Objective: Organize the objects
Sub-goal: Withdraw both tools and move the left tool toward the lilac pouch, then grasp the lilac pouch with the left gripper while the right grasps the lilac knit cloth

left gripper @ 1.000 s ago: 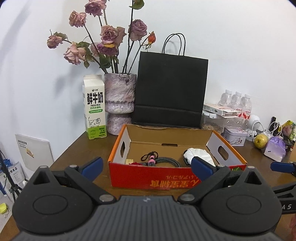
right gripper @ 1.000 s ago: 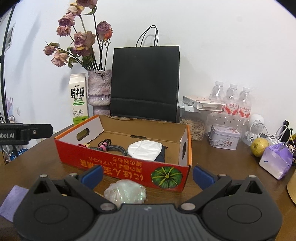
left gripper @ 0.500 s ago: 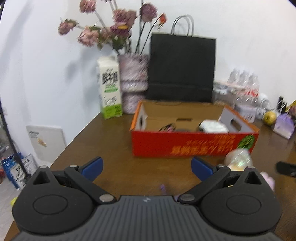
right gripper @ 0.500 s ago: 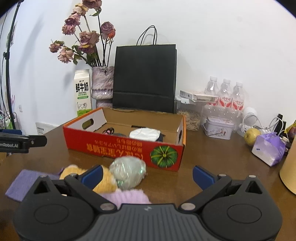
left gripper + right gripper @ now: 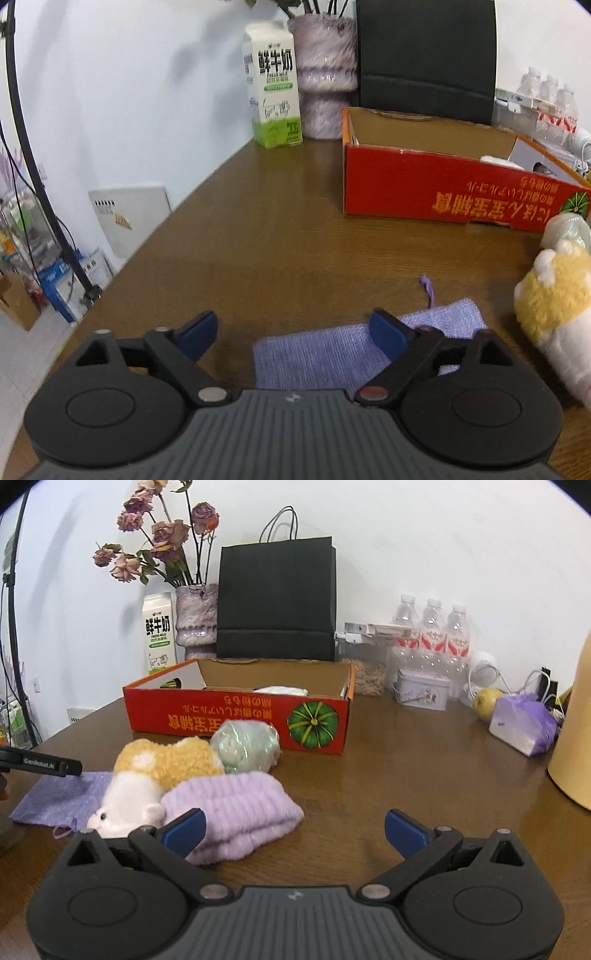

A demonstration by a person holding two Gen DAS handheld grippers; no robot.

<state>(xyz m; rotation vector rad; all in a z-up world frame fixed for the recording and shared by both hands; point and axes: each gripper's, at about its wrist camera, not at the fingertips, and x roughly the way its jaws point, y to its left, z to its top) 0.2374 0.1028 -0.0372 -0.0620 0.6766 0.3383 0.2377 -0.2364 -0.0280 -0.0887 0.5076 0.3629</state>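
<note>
A red cardboard box [image 5: 236, 716] stands open on the brown table, also in the left wrist view [image 5: 443, 192]. In front of it lie a yellow-and-white plush toy [image 5: 147, 775], a greenish wrapped ball [image 5: 245, 746], a folded lilac knit piece [image 5: 236, 812] and a flat purple cloth pouch [image 5: 55, 801]. My left gripper [image 5: 295, 332] is open and empty, low over the pouch [image 5: 332, 354], with the plush [image 5: 550, 299] to its right. My right gripper [image 5: 293, 830] is open and empty, just behind the knit piece. The left gripper's finger [image 5: 40, 762] shows over the pouch.
A milk carton [image 5: 159, 635], a vase of dried roses [image 5: 195, 616] and a black paper bag [image 5: 277, 598] stand behind the box. Water bottles [image 5: 432, 635], a tin [image 5: 423, 688], a pear [image 5: 487, 701] and a purple packet [image 5: 522, 723] are at the right. The table's left edge [image 5: 122, 273] drops to floor clutter.
Both grippers have pulled back from the box. The left one has swung left and down over the purple pouch. The plush, ball and knit piece have come into view.
</note>
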